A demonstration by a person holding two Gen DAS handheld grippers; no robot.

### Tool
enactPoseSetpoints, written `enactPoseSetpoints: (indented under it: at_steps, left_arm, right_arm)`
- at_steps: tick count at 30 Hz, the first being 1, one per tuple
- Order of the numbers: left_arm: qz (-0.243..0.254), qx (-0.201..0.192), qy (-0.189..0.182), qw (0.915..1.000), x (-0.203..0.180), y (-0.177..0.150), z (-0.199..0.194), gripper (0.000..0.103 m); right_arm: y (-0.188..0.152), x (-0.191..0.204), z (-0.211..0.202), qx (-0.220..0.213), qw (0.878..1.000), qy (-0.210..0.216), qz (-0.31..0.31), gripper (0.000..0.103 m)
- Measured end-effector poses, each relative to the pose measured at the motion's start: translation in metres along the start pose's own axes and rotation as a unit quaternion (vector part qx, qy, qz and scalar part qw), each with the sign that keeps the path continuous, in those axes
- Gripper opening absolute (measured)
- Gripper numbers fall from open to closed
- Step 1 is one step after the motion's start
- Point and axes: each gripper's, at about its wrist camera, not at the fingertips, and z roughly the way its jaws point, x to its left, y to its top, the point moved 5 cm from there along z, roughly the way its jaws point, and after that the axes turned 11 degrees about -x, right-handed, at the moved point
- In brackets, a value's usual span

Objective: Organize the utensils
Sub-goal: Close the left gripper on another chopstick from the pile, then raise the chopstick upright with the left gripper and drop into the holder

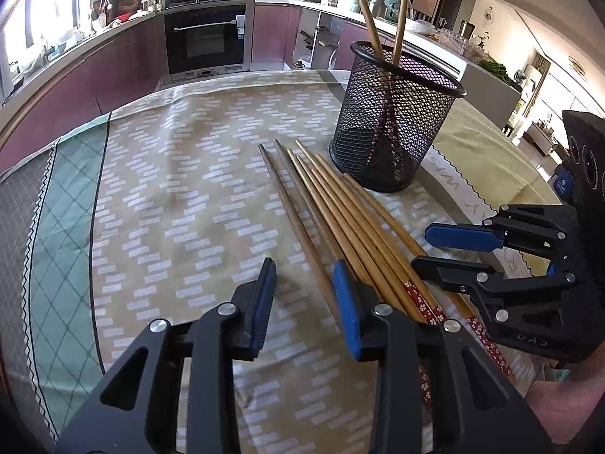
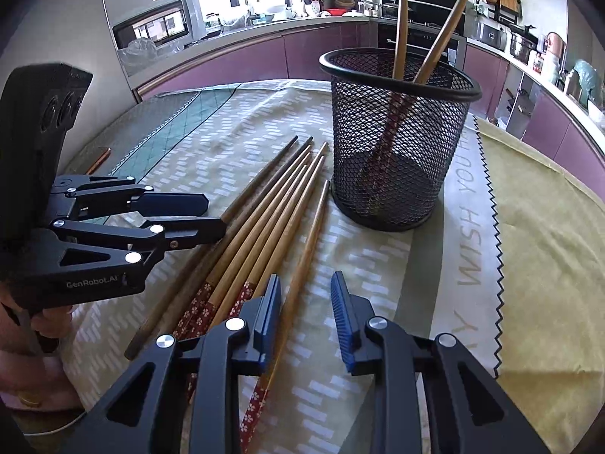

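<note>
A: Patterned beige cloth [image 2: 359, 265] covers the table, largest item in both views. On it stands the black wire-mesh cylindrical holder [image 2: 397, 143], upright, toward the far side.

B: Contents of the holder?

A: Two wooden chopsticks with red floral ends [image 2: 438, 41] lean inside it, tips up. Judged as the done part of the task.

B: And what is left?

A: A loose bundle of bamboo chopsticks, some with red flowered handles [image 1: 340, 227], lies flat on the cloth just beside the holder's base. I count roughly eight; one single chopstick [image 2: 306, 249] lies a little apart from the rest, on the side toward the holder. So most of the sorting is not yet done.

B: Grippers?

A: Left gripper [image 1: 302, 302] hovers low at the handle end of the bundle, fingers spread, nothing pinched; one blue pad sits against the bundle's edge. Right gripper [image 2: 306, 317] has fingers apart too, and the single chopstick runs by its left finger; the pads do not press on it.

B: Judgement?

A: Early stage. Next pick likely that single chopstick.
</note>
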Motion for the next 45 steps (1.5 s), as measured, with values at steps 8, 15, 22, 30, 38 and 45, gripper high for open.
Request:
enactPoseSetpoints:
  at_steps: [8, 15, 22, 30, 38, 45]
  left_arm:
    - [-0.035, -0.006, 0.008, 0.9993, 0.005, 0.003, 0.0, 0.01]
    - [-0.054, -0.022, 0.0, 0.9983, 0.009, 0.001, -0.015, 0.008]
    - [-0.047, -0.01, -0.023, 0.9986, -0.003, -0.013, -0.022, 0.008]
    - [-0.029, 0.003, -0.02, 0.9994, -0.004, -0.014, -0.016, 0.008]
    - [-0.013, 0.01, -0.03, 0.9994, -0.002, -0.002, 0.002, 0.015]
    - [-0.025, 0.005, -0.031, 0.9992, -0.004, 0.004, 0.001, 0.008]
  right_arm:
    - [0.001, -0.006, 0.002, -0.004, 0.999, 0.021, 0.041, 0.008]
    - [0.005, -0.009, -0.009, -0.024, 0.997, 0.044, 0.063, 0.006]
    - [0.005, 0.0, -0.008, -0.017, 0.996, 0.069, 0.06, 0.006]
    - [0.005, 0.002, -0.001, -0.004, 0.997, 0.057, 0.048, 0.008]
    - [0.005, -0.001, 0.006, 0.004, 0.997, 0.054, 0.047, 0.008]
    - [0.012, -0.002, -0.007, -0.023, 0.996, 0.066, 0.052, 0.006]
